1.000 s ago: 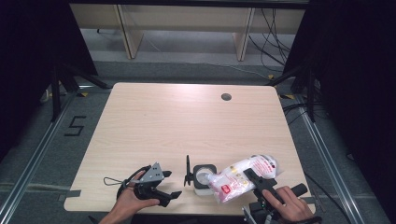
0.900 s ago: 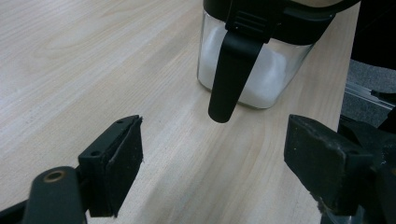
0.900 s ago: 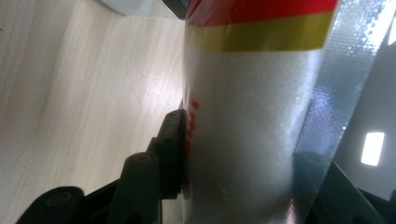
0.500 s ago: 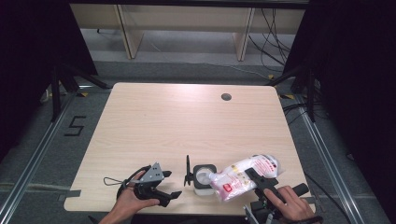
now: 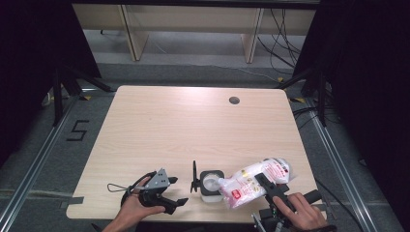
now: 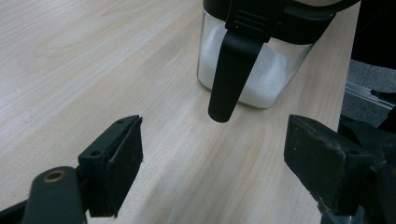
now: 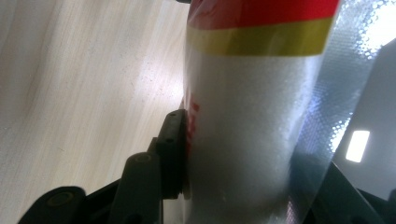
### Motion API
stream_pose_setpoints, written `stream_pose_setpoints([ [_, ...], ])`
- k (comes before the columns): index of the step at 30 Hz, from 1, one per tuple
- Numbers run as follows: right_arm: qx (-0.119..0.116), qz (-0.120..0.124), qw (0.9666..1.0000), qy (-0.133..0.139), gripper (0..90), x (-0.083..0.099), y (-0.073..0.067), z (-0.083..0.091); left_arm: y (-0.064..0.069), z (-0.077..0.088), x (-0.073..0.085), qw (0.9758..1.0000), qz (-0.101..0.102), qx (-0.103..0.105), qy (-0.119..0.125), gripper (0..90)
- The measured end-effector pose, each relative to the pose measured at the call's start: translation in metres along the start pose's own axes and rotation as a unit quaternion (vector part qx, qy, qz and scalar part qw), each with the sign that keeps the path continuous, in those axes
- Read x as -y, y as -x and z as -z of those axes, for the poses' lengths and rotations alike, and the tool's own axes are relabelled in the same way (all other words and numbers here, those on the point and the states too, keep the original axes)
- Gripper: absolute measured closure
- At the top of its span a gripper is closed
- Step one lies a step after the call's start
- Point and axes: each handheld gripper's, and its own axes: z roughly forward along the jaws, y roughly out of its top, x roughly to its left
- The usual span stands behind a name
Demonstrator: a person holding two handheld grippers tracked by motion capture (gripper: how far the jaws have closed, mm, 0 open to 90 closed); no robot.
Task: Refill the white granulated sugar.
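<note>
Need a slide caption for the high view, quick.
Right gripper tips a clamped white bag into the clear container; left gripper waits open beside it.

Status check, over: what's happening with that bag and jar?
Right hand-held gripper clamped on bag, tipped over open jar. Left hand-held gripper open, empty, beside jar. Nothing obstructing.

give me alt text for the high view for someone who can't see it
At the near edge of a pale wooden table, the right claw grips a tilted plastic bag, its corner over an open clear container holding white powder. The left claw rests open to the container's left, holding nothing, and the container's black lid stands up.
</note>
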Motion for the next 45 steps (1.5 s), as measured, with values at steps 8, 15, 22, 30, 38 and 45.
stream_pose_setpoints([
  [8, -0.004, -0.015, 0.9999, -0.007, 59.9, 0.0007, -0.0011, 0.0016, 0.0004, -0.0004, 0.0002, 1.0, 0.0, -0.003, 0.004, 19.2],
  [15, -0.001, -0.005, 1.0, 0.0, 60.0, 0.0014, 0.0005, 0.0004, 0.0008, -0.0004, 0.0002, 1.0, 0.006, 0.001, 0.003, 19.2],
  [22, -0.007, -0.01, 0.9999, -0.003, 60.1, 0.001, -0.0005, 0.0003, 0.0008, -0.0003, 0.0001, 1.0, 0.006, 0.001, 0.002, 19.2],
  [30, 0.002, 0.0, 1.0, -0.001, 60.2, 0.0003, 0.0012, 0.0012, 0.0005, -0.0002, 0.0002, 1.0, 0.004, -0.001, 0.0, 19.2],
  [38, 0.008, 0.003, 1.0, -0.002, 60.2, -0.0012, 0.0001, 0.0011, 0.0004, -0.0003, 0.0, 1.0, 0.003, 0.001, 0.003, 19.2],
  [45, 0.006, 0.001, 1.0, -0.003, 60.3, -0.0007, -0.0004, 0.001, 0.0006, -0.0004, 0.0001, 1.0, 0.002, -0.002, 0.004, 19.2],
])
